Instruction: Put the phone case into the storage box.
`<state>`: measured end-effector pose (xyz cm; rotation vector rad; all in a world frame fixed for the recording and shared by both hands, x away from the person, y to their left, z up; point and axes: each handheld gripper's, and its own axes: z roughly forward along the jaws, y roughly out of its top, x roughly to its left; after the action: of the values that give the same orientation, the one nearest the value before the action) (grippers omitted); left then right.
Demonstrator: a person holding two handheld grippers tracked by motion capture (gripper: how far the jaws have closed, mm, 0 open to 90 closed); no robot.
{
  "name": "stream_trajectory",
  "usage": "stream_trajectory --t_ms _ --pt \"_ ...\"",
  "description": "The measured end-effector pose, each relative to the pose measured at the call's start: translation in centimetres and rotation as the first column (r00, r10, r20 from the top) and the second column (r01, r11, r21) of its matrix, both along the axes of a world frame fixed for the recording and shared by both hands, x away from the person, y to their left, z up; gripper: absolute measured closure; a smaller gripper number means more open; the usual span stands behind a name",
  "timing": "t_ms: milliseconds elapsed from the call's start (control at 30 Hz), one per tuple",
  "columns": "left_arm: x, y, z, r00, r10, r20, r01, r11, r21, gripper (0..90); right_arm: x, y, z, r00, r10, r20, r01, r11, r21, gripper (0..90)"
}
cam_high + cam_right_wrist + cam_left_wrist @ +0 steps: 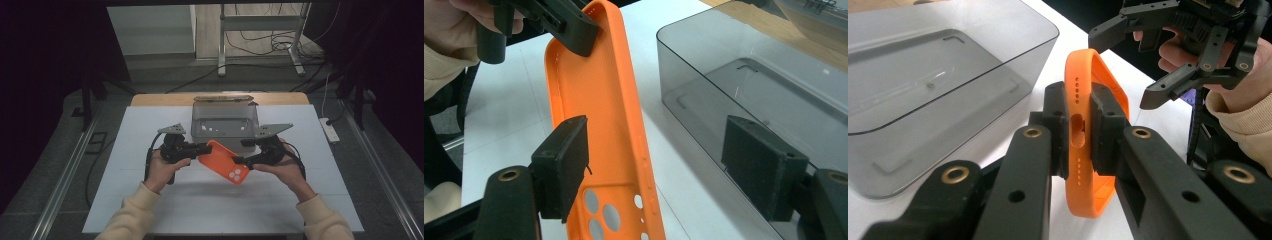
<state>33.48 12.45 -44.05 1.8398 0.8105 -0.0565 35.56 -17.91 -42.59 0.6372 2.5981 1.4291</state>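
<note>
An orange phone case hangs above the white table top in front of the person, its camera holes toward the right hand. My left gripper is shut on the case's end edge with the charging slot, both pads pressed against it. My right gripper is open around the camera-hole end. One of its pads sits close beside the case's rim, while the other stands well clear of it, over by the box. From the left gripper view, the right gripper shows with its jaws spread.
A smoky translucent plastic box stands empty just behind the case, at the middle of the white board. A power strip lies off the board's right edge. A metal stand and cables are on the floor beyond.
</note>
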Motion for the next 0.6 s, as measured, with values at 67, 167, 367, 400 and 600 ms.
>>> stream_trajectory --t_ms 67,167,367,400,600 --pt "-0.01 0.06 0.03 1.0 0.0 0.004 0.0 1.0 0.001 80.5 0.06 -0.09 0.0 0.9999 0.005 -0.009 -0.005 1.0 0.011 27.3" --pt "-0.02 0.1 0.04 1.0 -0.003 0.008 0.003 1.0 -0.002 80.5 0.14 -0.19 -0.01 0.9996 0.012 -0.025 -0.011 1.0 0.026 27.2" --pt "-0.03 -0.05 -0.03 0.9999 -0.01 0.01 0.01 0.9999 0.003 80.5 0.41 -0.07 -0.53 0.9972 0.032 -0.067 -0.03 0.999 0.038 27.5" --pt "-0.04 -0.08 -0.04 0.9999 -0.011 0.011 0.011 0.9999 0.004 80.5 0.43 -0.04 -0.6 0.9969 0.032 -0.072 -0.03 0.999 0.036 27.6" --pt "-0.1 -0.3 -0.09 0.9996 -0.022 0.018 0.022 0.9997 0.009 80.5 0.56 0.15 -0.97 0.9945 0.042 -0.096 -0.039 0.998 0.039 28.0"
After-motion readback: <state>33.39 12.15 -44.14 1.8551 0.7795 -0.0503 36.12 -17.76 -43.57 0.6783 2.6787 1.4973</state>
